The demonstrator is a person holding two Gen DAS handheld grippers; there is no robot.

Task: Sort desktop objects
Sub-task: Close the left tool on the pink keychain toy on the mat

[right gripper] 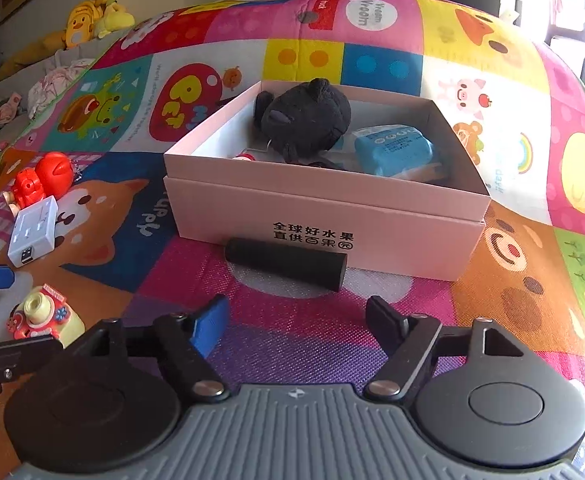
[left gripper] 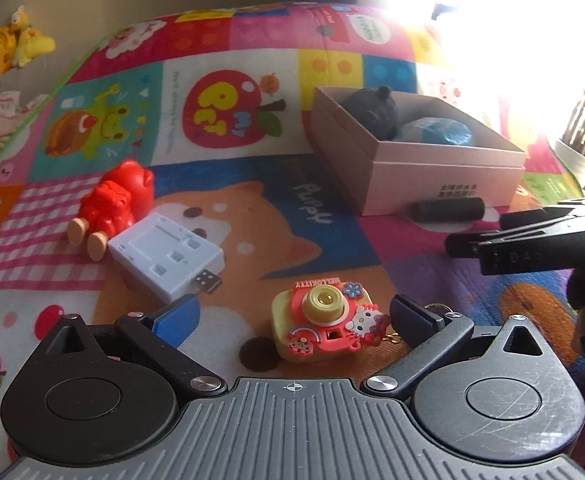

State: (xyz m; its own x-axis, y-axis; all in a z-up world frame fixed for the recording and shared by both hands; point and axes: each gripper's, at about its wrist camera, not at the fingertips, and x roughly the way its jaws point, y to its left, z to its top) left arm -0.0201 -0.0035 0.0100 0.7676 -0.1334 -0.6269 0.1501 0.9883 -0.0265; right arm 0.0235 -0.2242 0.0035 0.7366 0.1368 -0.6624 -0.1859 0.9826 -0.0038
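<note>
My left gripper [left gripper: 294, 318] stands open around a yellow and pink toy camera [left gripper: 324, 328] on the mat; its black finger is close to the camera's right side, its blue finger well off to the left. A white USB hub [left gripper: 164, 256] and a red toy figure [left gripper: 112, 200] lie further left. My right gripper [right gripper: 298, 316] is open and empty, just short of a black cylinder [right gripper: 286, 264] lying against the pink box [right gripper: 324, 216]. Inside the box are a black plush toy [right gripper: 304, 120] and a blue packet [right gripper: 392, 150].
Everything lies on a colourful cartoon play mat [right gripper: 372, 64]. Yellow plush toys [right gripper: 92, 16] and crumpled cloth [right gripper: 52, 84] sit beyond its far left edge. Strong window glare [left gripper: 512, 40] washes out the far right, where a potted plant [left gripper: 580, 120] stands.
</note>
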